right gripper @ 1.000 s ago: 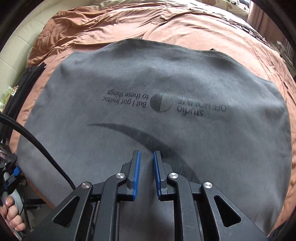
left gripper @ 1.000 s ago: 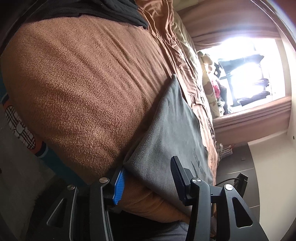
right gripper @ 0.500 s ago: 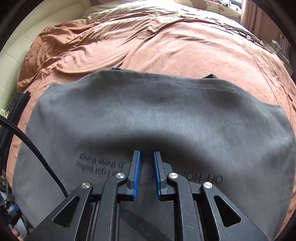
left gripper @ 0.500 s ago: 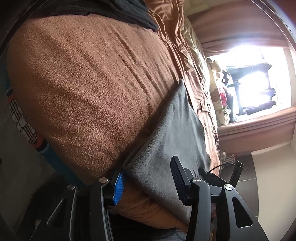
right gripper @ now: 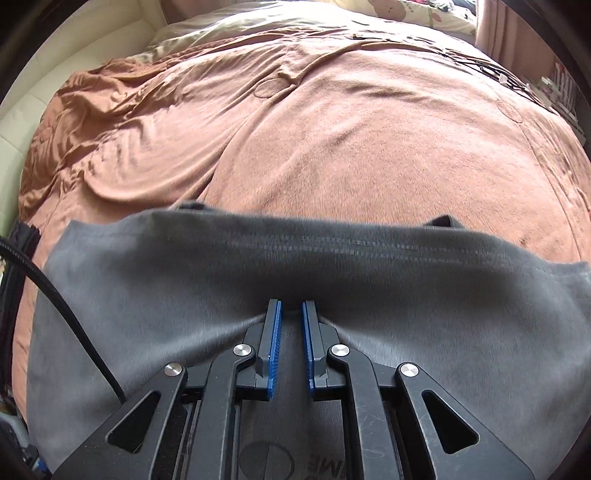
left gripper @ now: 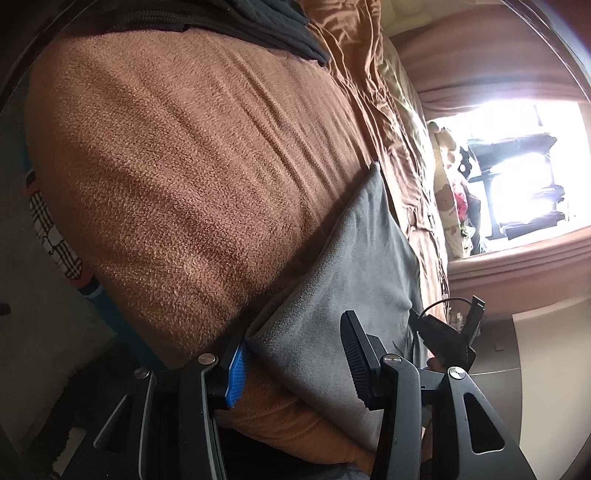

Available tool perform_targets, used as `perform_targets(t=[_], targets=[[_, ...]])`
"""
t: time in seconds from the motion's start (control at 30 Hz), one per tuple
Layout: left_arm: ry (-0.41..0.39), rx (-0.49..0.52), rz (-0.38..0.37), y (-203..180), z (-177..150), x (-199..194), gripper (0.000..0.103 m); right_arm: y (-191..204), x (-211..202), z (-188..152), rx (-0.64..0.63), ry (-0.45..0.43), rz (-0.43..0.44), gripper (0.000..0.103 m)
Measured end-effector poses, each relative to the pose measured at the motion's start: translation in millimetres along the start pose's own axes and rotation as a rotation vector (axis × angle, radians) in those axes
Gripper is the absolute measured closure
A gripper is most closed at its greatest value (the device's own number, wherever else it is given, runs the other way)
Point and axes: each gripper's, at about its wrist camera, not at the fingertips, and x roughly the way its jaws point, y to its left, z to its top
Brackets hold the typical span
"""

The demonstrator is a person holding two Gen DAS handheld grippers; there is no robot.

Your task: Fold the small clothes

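Brown fleece blanket (right gripper: 369,147) covers the bed and serves as my work surface; a bright window (left gripper: 517,166) sits at 3 o'clock in the left wrist view. Grey T-shirt (right gripper: 184,295) lies on the blanket, spanning 8 to 4 o'clock in the right wrist view, its stitched hem (right gripper: 369,245) folded over toward the far side. My right gripper (right gripper: 291,310) is nearly closed, with a narrow gap between the blue pads, pinching a raised ridge of the shirt fabric at center. My left gripper (left gripper: 295,354) stands wide open at 6 o'clock, straddling the shirt's near edge (left gripper: 351,277) without clamping it. Black clothing (left gripper: 258,26) lies at 12 o'clock.
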Motion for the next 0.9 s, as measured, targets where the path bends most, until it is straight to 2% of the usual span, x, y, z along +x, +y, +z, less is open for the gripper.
perform_targets(t=[0.2,0.33,0.4,0.43,0.47,0.5,0.57,0.8,0.9], targets=[[0.000,-0.001,0.026,-4,3,3,0.055,-10,11,14,0.047,0.009,0.040,0.097],[-0.008,0.006,0.033,-5,5,7,0.055,-24,6,17,0.102,0.036,0.117,0.096],[-0.010,0.009,0.057,-6,5,9,0.066,-30,-6,16,0.118,0.035,0.162,0.092],[-0.003,0.009,0.066,-5,6,10,0.080,-33,-12,14,0.123,0.032,0.173,0.092],[0.010,0.000,0.050,-3,7,11,0.091,-35,-17,11,0.128,0.039,0.185,0.092],[0.027,-0.020,0.017,0,8,12,0.094,-38,-21,6,0.135,0.054,0.210,0.092],[0.026,-0.032,-0.015,3,10,9,0.095,-44,-31,-5,0.144,0.067,0.266,0.092],[0.034,-0.055,-0.210,-1,18,-4,0.096,-52,-55,-34,0.123,0.111,0.282,0.092],[0.037,-0.053,-0.269,-8,21,-9,0.096,-48,-64,-50,0.102,0.131,0.283,0.092]])
